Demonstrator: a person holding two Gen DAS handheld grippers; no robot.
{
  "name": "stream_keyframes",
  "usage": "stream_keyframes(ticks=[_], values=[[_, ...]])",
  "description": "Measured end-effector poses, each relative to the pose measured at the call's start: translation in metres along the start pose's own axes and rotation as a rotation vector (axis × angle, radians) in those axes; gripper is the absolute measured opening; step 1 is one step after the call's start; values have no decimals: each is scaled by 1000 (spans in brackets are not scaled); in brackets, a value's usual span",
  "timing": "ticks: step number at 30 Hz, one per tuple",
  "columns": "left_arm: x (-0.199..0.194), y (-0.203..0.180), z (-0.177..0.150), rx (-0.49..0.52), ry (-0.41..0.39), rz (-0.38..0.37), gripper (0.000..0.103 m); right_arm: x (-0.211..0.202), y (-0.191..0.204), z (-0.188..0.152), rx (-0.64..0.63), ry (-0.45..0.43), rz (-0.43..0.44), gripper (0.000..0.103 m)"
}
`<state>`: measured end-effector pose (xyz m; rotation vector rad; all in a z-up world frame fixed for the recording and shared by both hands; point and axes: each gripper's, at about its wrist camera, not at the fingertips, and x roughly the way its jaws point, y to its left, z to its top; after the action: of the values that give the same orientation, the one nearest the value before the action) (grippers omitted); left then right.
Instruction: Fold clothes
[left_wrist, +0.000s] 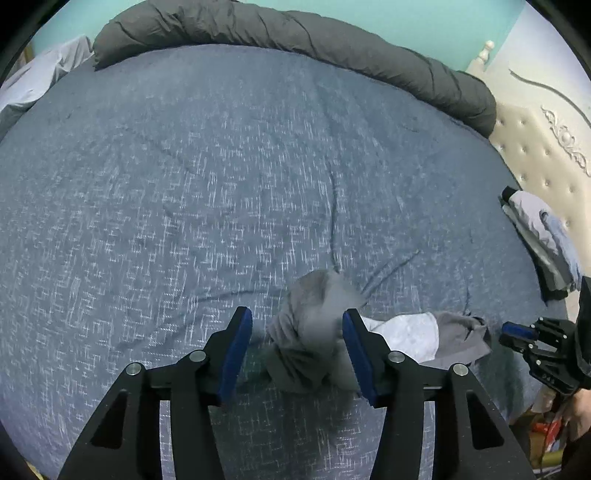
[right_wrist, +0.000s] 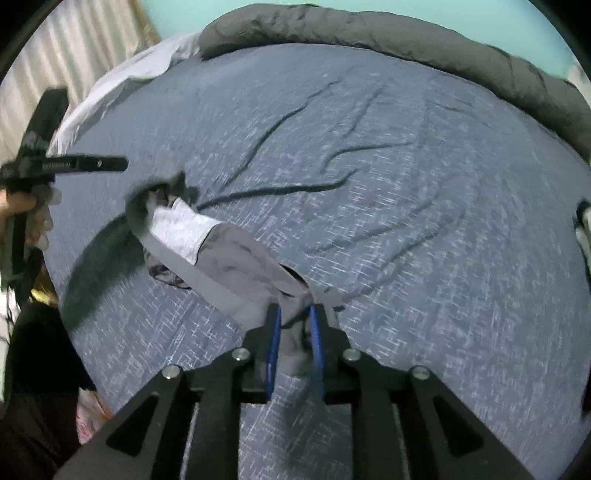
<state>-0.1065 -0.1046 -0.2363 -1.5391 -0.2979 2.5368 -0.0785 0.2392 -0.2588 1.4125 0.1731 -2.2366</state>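
I see the grey garment (left_wrist: 314, 332) bunched low in the middle of the left wrist frame on the blue bedspread (left_wrist: 184, 184), my left gripper (left_wrist: 297, 325) spread wide around its end, pads clear of the cloth. In the right wrist frame my right gripper (right_wrist: 295, 325), slightly parted, straddles the garment's other end at lower centre; I cannot tell whether its pads press on it.

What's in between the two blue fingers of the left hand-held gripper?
A bunched end of the grey garment sits between the open left hand-held gripper's fingers, seen in the left wrist view.
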Motion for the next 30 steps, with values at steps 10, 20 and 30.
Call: stream_keyframes(ticks=[10,20,30], values=[[4,11,0,13,42,-17,57,21,-31,-15,257,59,98,42],[29,-40,0,157,75,-14,60,39,-31,-13,236,77,13,18],[57,-49,0,247,105,79,43,32,-29,-7,203,33,-18,1]])
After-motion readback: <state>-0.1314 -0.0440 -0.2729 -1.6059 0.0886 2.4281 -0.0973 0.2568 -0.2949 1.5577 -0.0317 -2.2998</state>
